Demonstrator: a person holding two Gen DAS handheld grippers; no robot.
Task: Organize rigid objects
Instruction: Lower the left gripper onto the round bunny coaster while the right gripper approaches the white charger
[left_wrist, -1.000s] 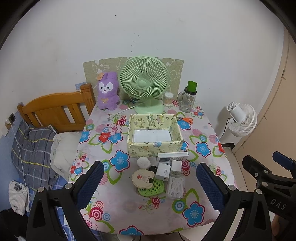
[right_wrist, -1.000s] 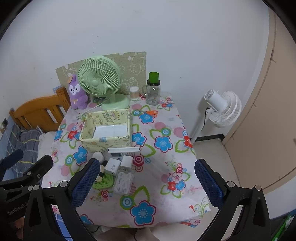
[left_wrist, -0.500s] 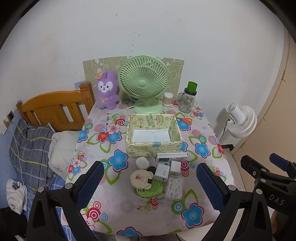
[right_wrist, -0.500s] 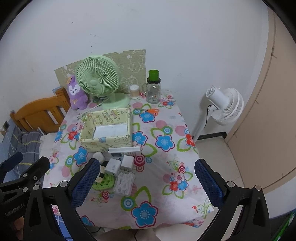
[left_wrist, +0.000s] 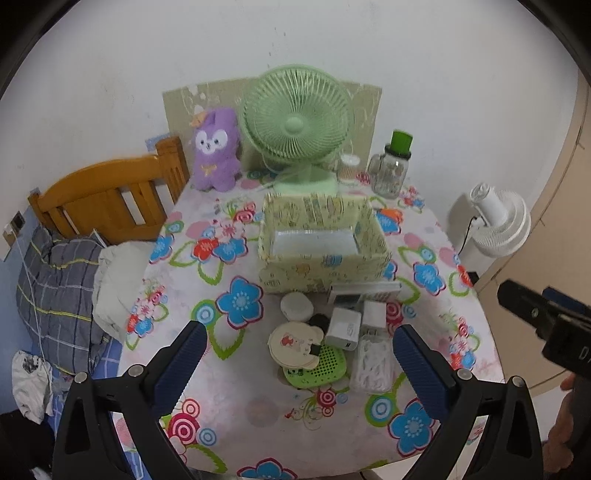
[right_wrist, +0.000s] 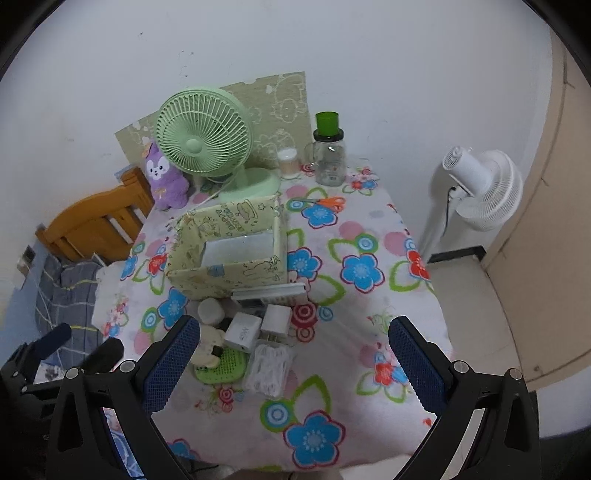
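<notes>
Hovering above the floral-clothed desk (left_wrist: 229, 373), the left gripper (left_wrist: 295, 358) and right gripper (right_wrist: 293, 354) hold their jaws spread, empty. Small white chargers (left_wrist: 345, 326) lie just before the pale-yellow open cardboard box (left_wrist: 321, 273).

Chargers (left_wrist: 345, 326) lie before the box (left_wrist: 321, 247); fan (left_wrist: 295, 125) stands behind it.

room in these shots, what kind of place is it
Most likely a small bedroom at home. A wooden bed frame with rumpled bedding stands right beside the floral-clothed table, and a purple plush toy and a green desk fan sit against the wall.
</notes>
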